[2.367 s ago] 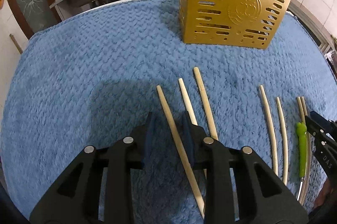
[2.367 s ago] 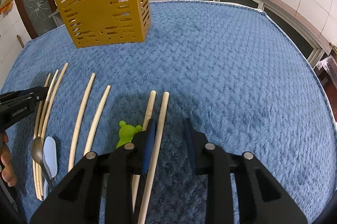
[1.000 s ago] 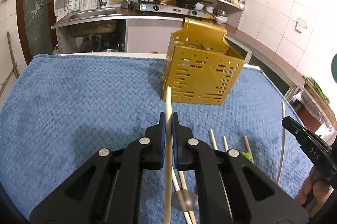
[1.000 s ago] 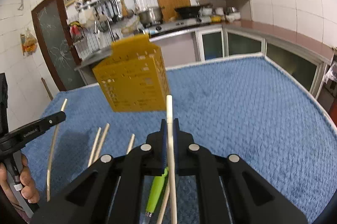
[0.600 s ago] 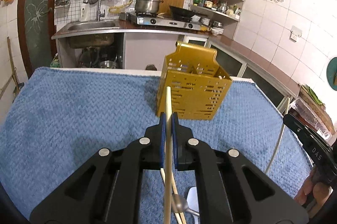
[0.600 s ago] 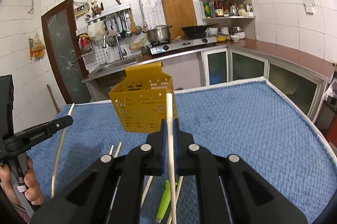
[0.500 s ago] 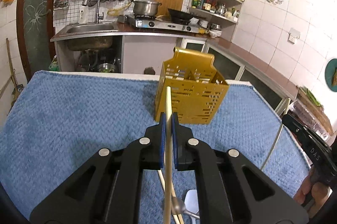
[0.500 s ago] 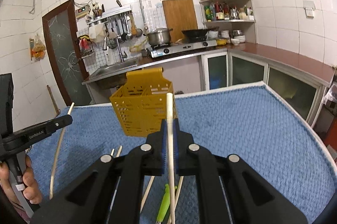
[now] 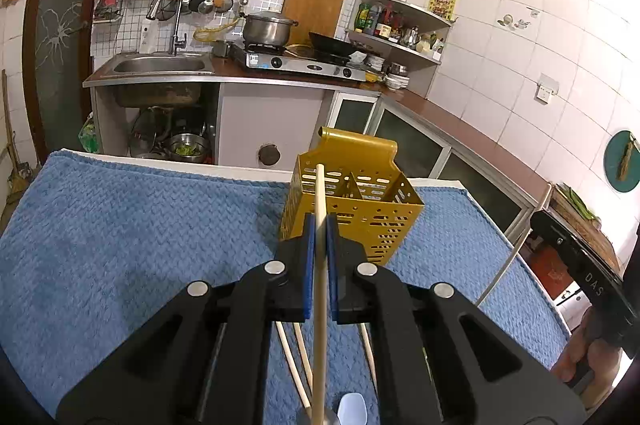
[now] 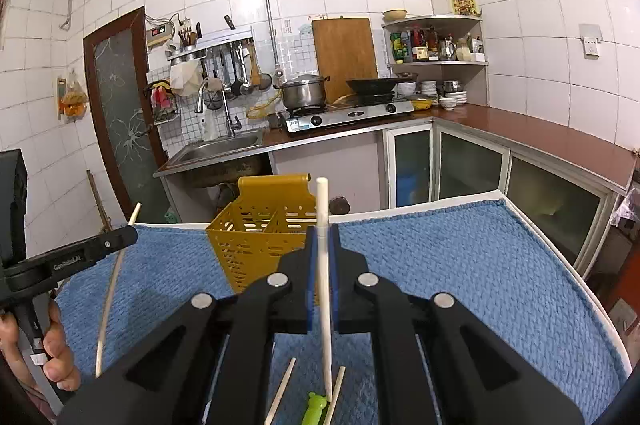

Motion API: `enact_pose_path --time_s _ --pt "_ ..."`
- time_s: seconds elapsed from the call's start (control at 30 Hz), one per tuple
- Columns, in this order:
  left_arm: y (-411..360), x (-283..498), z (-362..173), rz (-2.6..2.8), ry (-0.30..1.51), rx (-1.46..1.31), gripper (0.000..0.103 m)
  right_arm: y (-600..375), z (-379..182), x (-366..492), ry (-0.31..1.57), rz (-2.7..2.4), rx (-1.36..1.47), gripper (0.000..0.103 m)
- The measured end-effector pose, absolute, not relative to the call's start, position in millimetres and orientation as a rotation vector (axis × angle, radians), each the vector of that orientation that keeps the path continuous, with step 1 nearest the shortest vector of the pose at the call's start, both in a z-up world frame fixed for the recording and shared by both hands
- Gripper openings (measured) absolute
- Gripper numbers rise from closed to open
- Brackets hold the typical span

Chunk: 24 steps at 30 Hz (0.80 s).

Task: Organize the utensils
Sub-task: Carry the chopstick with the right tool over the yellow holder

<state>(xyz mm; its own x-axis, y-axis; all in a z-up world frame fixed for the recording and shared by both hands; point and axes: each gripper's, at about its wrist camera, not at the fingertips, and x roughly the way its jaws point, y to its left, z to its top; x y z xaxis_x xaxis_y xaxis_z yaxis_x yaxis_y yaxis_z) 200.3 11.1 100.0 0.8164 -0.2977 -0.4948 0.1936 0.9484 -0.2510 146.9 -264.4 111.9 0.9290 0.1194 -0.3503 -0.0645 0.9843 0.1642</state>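
Each chopstick is held upright in the air, short of the yellow utensil caddy (image 9: 352, 201) on the blue-towelled tabletop (image 9: 120, 233). Your left gripper (image 9: 320, 249) clamps one chopstick (image 9: 319, 265); your right gripper (image 10: 322, 257) clamps another chopstick (image 10: 323, 265). Spare chopsticks (image 10: 280, 389) lie below.

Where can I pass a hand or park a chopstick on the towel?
Bare blue towel lies left of the gold caddy, and right of it toward the white edge in the right wrist view. Crowded: loose chopsticks, a spoon and a green-handled utensil lie under the jaws.
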Motion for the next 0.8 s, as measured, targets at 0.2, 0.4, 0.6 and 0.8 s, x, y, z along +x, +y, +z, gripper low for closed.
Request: enact_pose_path --time_s 0.2,0.4,0.6,0.8 --pt "11 214 102 -0.269 0.572 -0.192 0.004 -260 112 161 0.372 0.099 0.139 0.006" --pt "6 228 112 -0.259 0.552 -0.169 0.004 -256 118 176 0.367 0.101 0.124 0.006" --pt "-3 248 150 -0.264 0.457 -0.148 0.004 -256 146 200 0.339 0.103 0.122 0.006" --pt "-22 272 199 -0.27 0.327 -0.126 0.004 -255 187 228 0.274 0.104 0.129 0.006"
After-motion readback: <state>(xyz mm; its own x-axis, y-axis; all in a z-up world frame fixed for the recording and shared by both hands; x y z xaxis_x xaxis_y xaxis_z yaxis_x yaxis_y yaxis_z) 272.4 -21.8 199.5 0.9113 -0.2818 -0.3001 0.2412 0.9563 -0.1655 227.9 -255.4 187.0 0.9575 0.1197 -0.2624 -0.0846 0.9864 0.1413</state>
